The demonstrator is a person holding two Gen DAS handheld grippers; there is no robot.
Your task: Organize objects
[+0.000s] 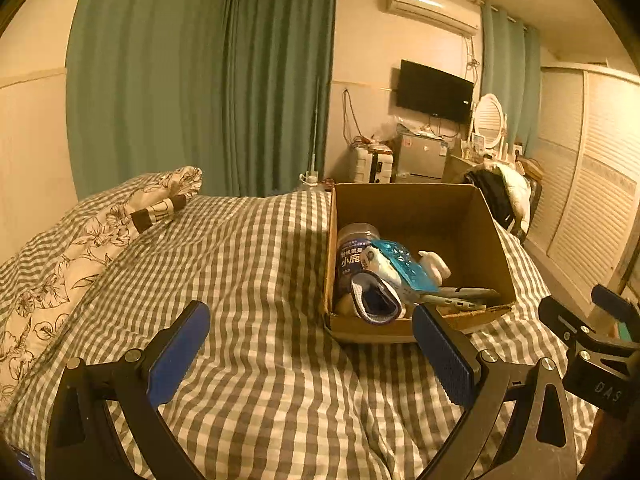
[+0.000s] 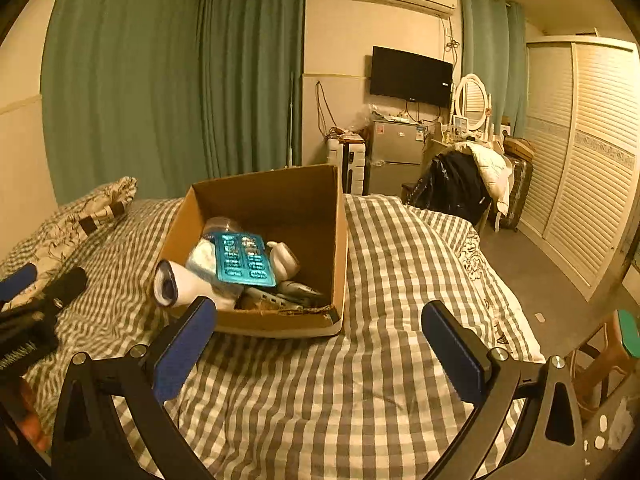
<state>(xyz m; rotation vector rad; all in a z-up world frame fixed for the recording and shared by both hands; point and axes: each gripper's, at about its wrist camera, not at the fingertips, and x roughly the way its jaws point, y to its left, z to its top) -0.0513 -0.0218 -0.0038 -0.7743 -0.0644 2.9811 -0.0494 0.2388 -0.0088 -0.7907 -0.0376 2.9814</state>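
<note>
An open cardboard box (image 1: pixel 490 232) (image 2: pixel 340 248) sits on the checked bed cover. It holds a clear jar with a dark label (image 1: pixel 352 258), a teal blister tray (image 1: pixel 404 266) (image 2: pixel 244 258), a rolled white sock (image 1: pixel 376 298) (image 2: pixel 174 284), a small white bottle (image 1: pixel 434 264) (image 2: pixel 286 258) and some grey items. My left gripper (image 1: pixel 310 322) is open and empty, just before the box's near left corner. My right gripper (image 2: pixel 318 318) is open and empty, at the box's near right corner. The right gripper shows in the left view (image 1: pixel 592 332), the left gripper in the right view (image 2: pixel 36 292).
The bed has a grey checked cover (image 1: pixel 248 272) (image 2: pixel 400 264) and a floral pillow (image 1: pixel 80 240) at the left. Beyond are green curtains (image 1: pixel 200 80), a wall TV (image 2: pixel 410 76), a small fridge (image 2: pixel 394 156), a chair with clothes (image 2: pixel 460 184) and a louvred wardrobe (image 2: pixel 588 152).
</note>
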